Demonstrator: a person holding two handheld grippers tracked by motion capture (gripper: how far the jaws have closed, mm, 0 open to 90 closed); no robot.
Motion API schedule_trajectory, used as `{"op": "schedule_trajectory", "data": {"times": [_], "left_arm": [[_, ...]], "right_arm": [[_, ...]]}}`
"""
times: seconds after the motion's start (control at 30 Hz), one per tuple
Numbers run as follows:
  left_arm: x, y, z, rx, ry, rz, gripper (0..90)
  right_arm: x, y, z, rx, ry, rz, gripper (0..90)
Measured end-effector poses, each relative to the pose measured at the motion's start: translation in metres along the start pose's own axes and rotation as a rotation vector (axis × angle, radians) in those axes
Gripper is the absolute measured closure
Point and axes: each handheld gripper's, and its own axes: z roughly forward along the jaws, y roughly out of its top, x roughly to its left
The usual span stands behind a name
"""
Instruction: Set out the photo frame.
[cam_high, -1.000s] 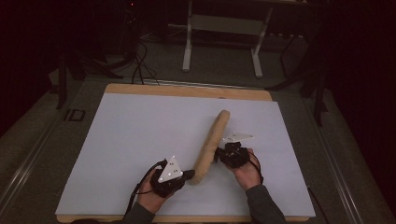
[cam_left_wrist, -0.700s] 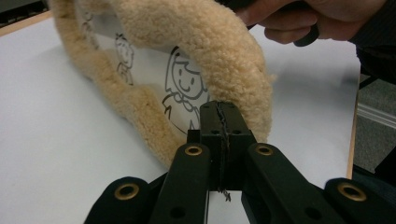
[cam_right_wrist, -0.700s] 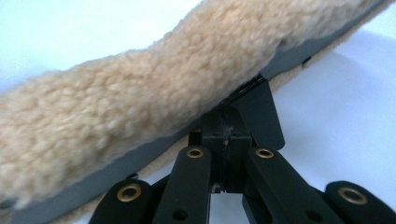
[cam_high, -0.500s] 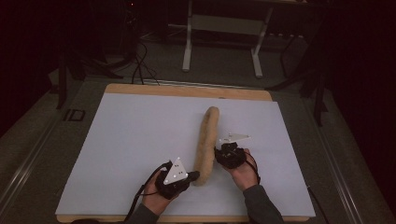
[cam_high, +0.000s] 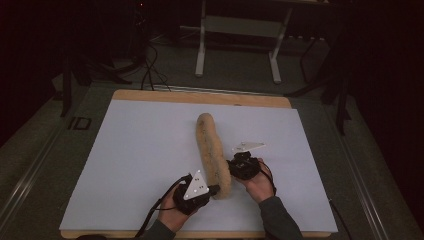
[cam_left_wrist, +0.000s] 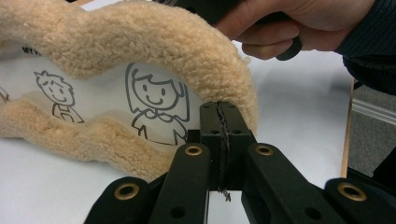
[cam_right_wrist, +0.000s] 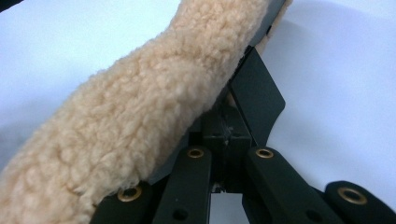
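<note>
The table is viewed from high above; the tan fleecy roll (cam_high: 212, 150) is shared close-up beside each gripper's fingers.

My count at the table: a handful of kinds, mostly single items.

I see one fleecy tan roll (cam_high: 212, 154), two grippers, the left gripper (cam_high: 216, 189) and the right gripper (cam_high: 231, 163), two hands, one white mat (cam_high: 135, 165), one wooden board (cam_high: 200, 97), and two cartoon figures (cam_left_wrist: 154, 105) printed inside the roll (in the left gripper view).
</note>
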Motion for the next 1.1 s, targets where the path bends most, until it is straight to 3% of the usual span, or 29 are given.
{"op": "schedule_trajectory", "data": {"times": [0.3,0.5,0.87,1.1], "left_arm": [[0.000,0.002,0.004,0.008,-0.001,0.016,89.9],[0.007,-0.001,0.002,0.042,0.023,0.036,87.9],[0.034,-0.007,-0.011,0.054,0.110,-0.010,83.8],[0.032,-0.006,-0.013,0.046,0.105,-0.005,82.8]], "right_arm": [[-0.002,0.001,-0.010,-0.004,-0.017,-0.013,90.0],[0.001,0.003,-0.018,0.007,-0.040,-0.031,87.0],[0.005,-0.001,-0.034,0.022,-0.042,-0.036,75.6],[0.005,-0.005,-0.043,0.017,-0.027,-0.020,70.0]]}}
